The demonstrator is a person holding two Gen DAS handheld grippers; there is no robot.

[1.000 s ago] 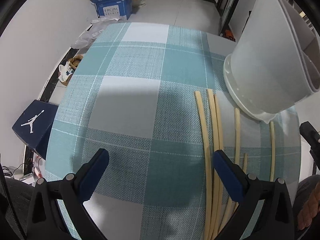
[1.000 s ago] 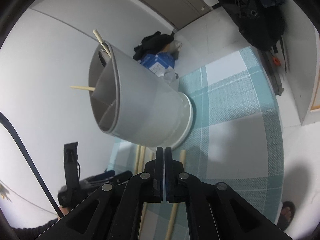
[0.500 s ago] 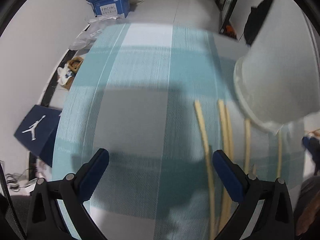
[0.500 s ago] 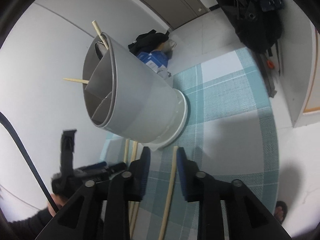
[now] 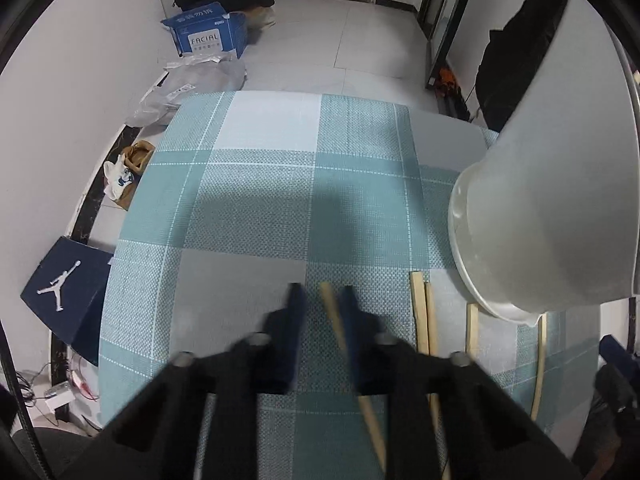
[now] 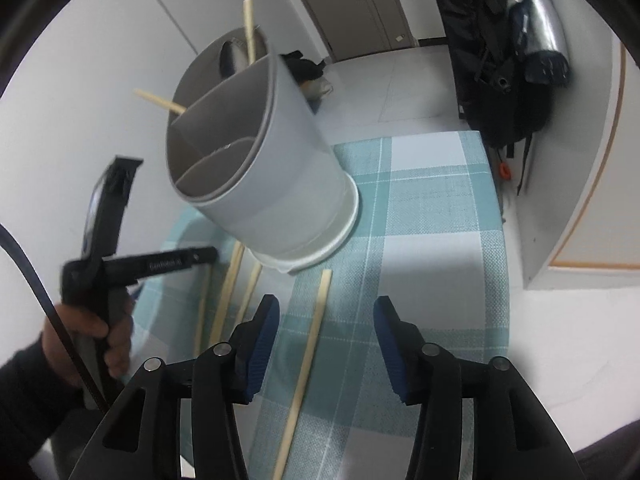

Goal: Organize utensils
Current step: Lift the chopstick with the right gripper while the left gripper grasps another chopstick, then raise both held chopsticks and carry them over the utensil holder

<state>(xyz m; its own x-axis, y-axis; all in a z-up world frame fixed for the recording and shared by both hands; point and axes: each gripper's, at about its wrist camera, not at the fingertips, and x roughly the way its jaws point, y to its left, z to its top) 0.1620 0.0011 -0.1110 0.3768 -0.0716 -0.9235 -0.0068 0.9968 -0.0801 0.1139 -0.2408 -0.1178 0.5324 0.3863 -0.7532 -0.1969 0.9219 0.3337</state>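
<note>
Left gripper [image 5: 320,300] narrowed around a chopstick [image 5: 334,316] at lower centre, not visibly clamped, right gripper [image 6: 326,320] spread wide and empty, grey utensil holder [image 6: 256,168] upper left.

Five chopsticks [image 5: 420,312] lie on the cloth, two stand in one holder [image 6: 280,184].
</note>
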